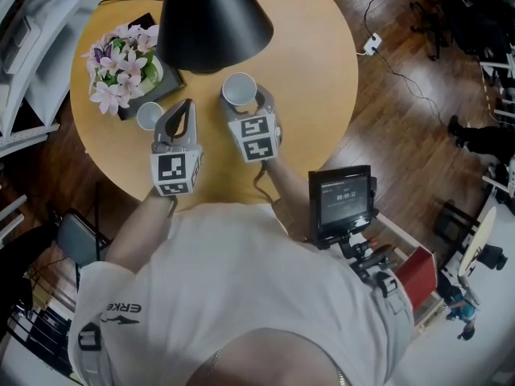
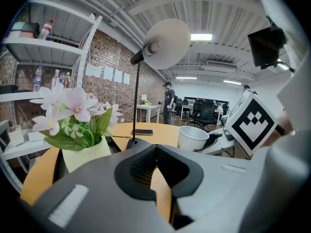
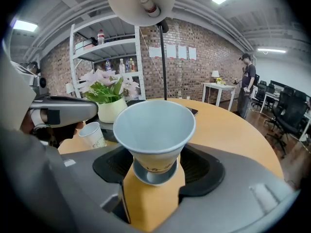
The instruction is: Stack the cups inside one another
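A white paper cup (image 1: 238,88) sits between the jaws of my right gripper (image 1: 245,100), which is shut on its lower sides. In the right gripper view this cup (image 3: 154,130) tips its empty mouth toward the camera and its base shows just above the round wooden table (image 1: 322,71). A smaller paper cup (image 1: 149,116) stands upright on the table to the left, beside the flower pot; it also shows in the right gripper view (image 3: 92,135). My left gripper (image 1: 187,104) is shut with nothing in it, between the two cups, just right of the small cup.
A pot of pink and white flowers (image 1: 125,67) stands at the table's left. A black lamp shade (image 1: 211,14) hangs over the far side and hides part of the table. A dark phone (image 1: 143,21) lies behind the flowers. A small screen (image 1: 342,195) sits at my right hip.
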Demonstrator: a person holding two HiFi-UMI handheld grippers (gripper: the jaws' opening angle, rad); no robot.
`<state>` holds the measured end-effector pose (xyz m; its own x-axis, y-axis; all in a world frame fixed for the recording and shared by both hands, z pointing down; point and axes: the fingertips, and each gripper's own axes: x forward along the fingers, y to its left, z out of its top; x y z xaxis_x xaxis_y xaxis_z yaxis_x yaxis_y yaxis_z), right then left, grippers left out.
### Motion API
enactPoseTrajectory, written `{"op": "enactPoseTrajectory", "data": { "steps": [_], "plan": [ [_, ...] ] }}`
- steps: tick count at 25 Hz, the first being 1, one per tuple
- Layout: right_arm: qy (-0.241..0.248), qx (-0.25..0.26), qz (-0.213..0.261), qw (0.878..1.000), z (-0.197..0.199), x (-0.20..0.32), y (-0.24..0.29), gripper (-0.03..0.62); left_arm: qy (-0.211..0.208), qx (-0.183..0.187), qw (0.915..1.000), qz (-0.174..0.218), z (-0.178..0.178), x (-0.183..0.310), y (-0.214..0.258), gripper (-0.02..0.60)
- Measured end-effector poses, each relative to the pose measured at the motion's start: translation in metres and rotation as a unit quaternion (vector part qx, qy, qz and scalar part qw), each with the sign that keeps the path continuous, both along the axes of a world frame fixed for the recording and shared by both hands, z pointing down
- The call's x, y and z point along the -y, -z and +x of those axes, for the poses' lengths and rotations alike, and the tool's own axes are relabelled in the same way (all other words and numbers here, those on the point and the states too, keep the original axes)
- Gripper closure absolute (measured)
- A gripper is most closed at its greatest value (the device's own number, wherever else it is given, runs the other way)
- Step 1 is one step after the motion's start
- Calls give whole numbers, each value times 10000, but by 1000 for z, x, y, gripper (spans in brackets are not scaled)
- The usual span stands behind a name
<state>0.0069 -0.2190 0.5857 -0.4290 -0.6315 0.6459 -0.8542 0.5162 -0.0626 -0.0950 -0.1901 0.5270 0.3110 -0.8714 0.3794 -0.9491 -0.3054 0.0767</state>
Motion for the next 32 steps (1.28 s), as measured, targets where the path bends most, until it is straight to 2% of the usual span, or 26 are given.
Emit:
{"op": "enactPoseTrajectory", "data": {
  "steps": [17,28,32],
  "plan": [
    [18,-7,-149,9999,0,-5,-15,272,-26,22,10000,-47,1,0,-2,580],
    [110,-31,-161,9998,-1,-6,-17,243,-69,9,10000,-51,3,0,-4,580],
    [231,-28,-190,9995,-5,-8,-17,213,-73,2,10000,-41,3,1,-5,580]
  ]
}}
